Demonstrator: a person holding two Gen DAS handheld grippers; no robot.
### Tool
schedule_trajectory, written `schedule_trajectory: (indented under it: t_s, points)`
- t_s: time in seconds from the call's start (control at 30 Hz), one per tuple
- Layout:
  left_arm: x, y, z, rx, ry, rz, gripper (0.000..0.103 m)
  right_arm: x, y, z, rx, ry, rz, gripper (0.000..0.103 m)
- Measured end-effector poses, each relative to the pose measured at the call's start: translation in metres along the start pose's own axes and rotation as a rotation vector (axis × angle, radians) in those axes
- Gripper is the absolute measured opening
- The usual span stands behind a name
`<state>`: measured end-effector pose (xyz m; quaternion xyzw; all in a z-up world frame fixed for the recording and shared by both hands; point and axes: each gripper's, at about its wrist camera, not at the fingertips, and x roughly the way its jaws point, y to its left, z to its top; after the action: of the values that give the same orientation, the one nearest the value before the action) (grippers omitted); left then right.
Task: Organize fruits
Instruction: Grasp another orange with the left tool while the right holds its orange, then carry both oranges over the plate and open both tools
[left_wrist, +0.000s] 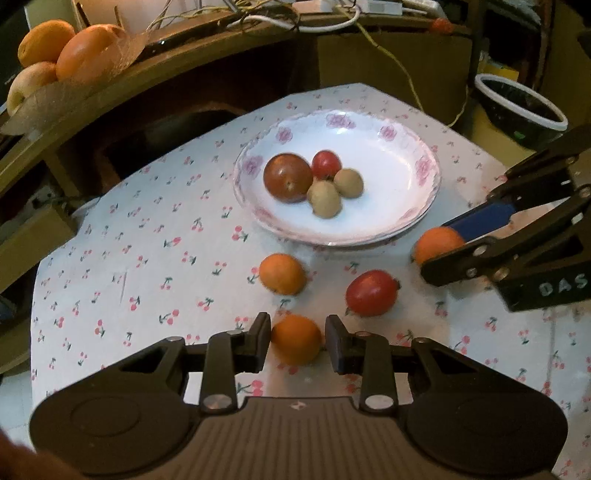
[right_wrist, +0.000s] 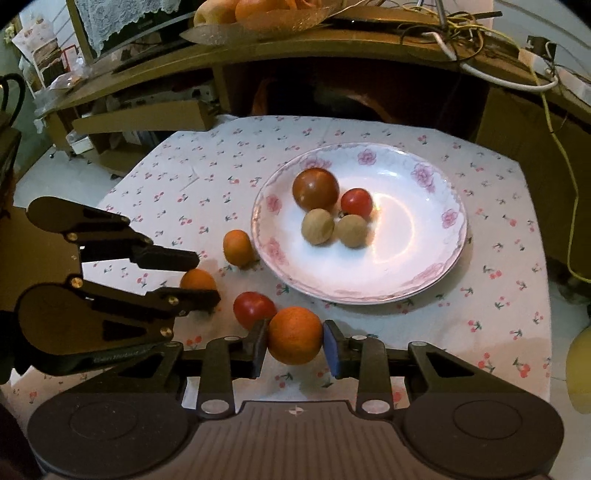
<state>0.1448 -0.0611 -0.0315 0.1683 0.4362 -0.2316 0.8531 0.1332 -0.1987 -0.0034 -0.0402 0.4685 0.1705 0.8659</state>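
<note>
A white floral plate (left_wrist: 399, 206) (right_wrist: 417, 258) holds a large dark tomato (left_wrist: 288, 178), a small red tomato (left_wrist: 326, 164) and two brown round fruits (left_wrist: 324, 198). On the cloth lie an orange (left_wrist: 282, 273) (right_wrist: 237, 247) and a red tomato (left_wrist: 372, 292) (right_wrist: 254, 308). My left gripper (left_wrist: 297, 341) (right_wrist: 201, 278) is shut on a small orange (left_wrist: 296, 343) (right_wrist: 197, 279). My right gripper (right_wrist: 294, 341) (left_wrist: 441, 243) is shut on another orange (right_wrist: 294, 335) (left_wrist: 437, 243), just in front of the plate.
A cherry-print cloth (left_wrist: 155, 236) covers the small table. Behind it stands a wooden shelf (left_wrist: 110, 92) with a basket of large oranges (left_wrist: 88, 51) and cables. A dark white-rimmed bowl (left_wrist: 521, 107) sits at the far right.
</note>
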Motion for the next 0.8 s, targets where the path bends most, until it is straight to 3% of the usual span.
schedule_trajectory:
  t_s: [0.3,0.8]
  points:
    - [0.007,0.003,-0.004,-0.035,0.017,-0.016,0.036,0.004,-0.005,0.0,0.021,0.011,-0.013,0.032]
    - [-0.007,-0.006,0.02,-0.029,-0.053,-0.027,0.036,-0.006,-0.009,0.008,0.029,-0.038,-0.023,0.032]
